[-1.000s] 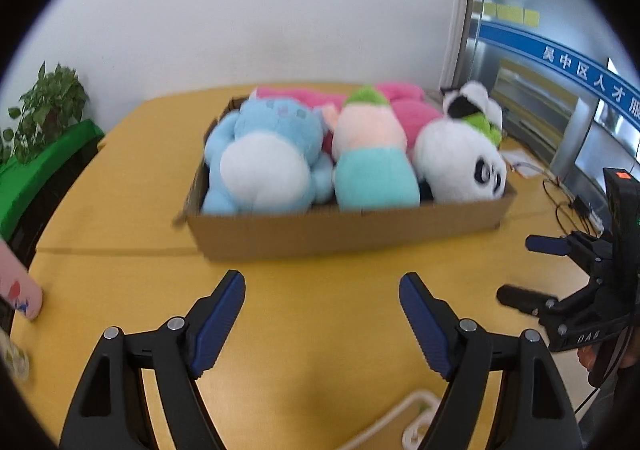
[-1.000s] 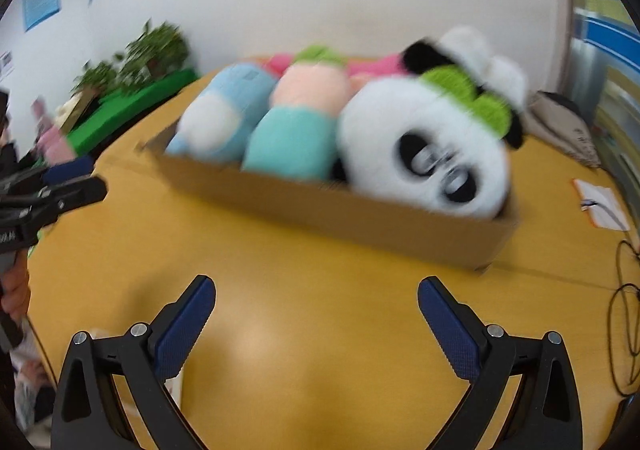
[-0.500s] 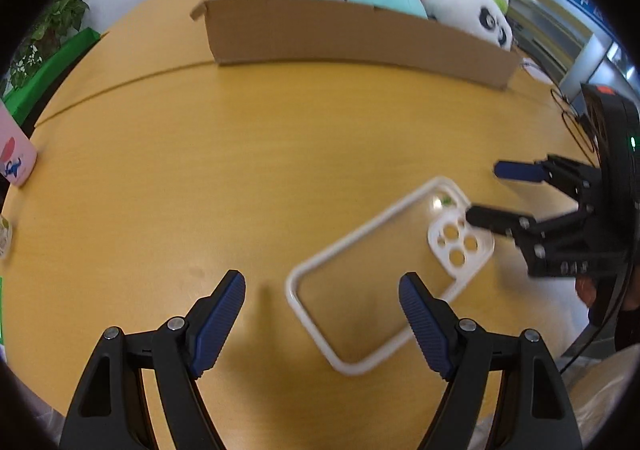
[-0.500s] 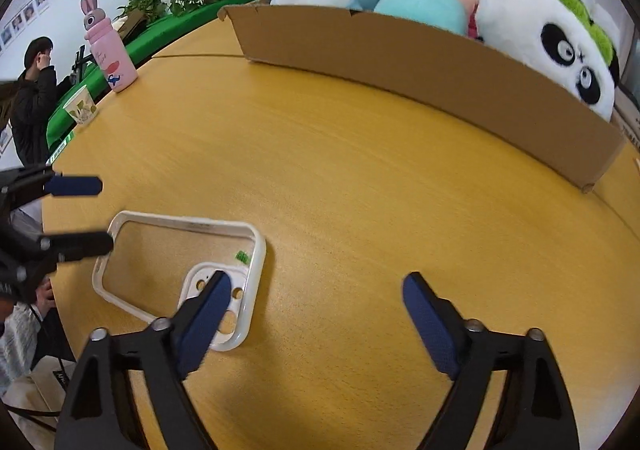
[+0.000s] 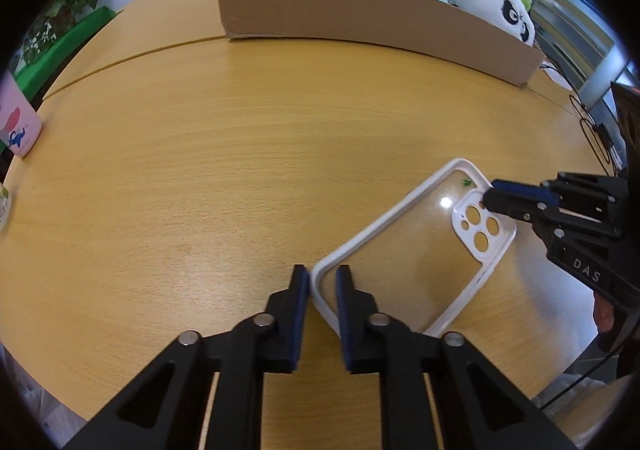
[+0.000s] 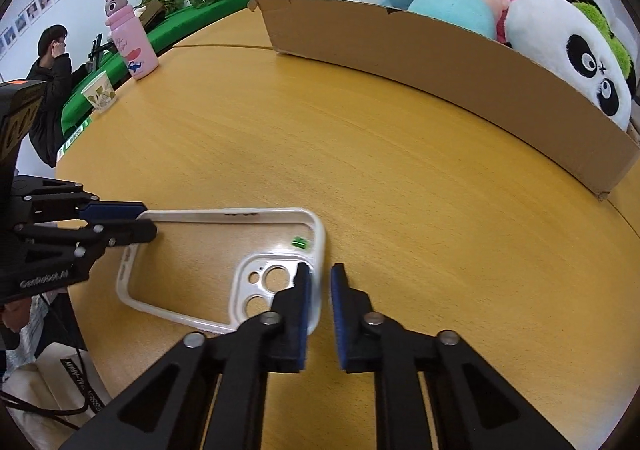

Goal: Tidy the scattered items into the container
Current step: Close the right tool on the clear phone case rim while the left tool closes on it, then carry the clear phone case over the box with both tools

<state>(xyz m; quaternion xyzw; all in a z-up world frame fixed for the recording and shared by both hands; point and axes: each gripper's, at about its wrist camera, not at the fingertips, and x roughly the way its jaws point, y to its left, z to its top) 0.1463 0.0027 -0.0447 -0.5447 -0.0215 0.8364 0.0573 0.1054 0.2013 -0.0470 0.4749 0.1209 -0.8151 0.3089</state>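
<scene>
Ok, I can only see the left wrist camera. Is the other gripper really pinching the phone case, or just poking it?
Observer: It is pinching. In the right wrist view, the right gripper has the white rim of the phone case between its pads, at the corner by the camera holes.
Operator: And what is the pink thing at the edge of my picture?
Observer: A pink bottle with a bunny-head top, which your view cuts off.
Operator: Is anything beside it?
Observer: Yes, a paper cup with a leafy print stands near it at the table's edge.
</scene>
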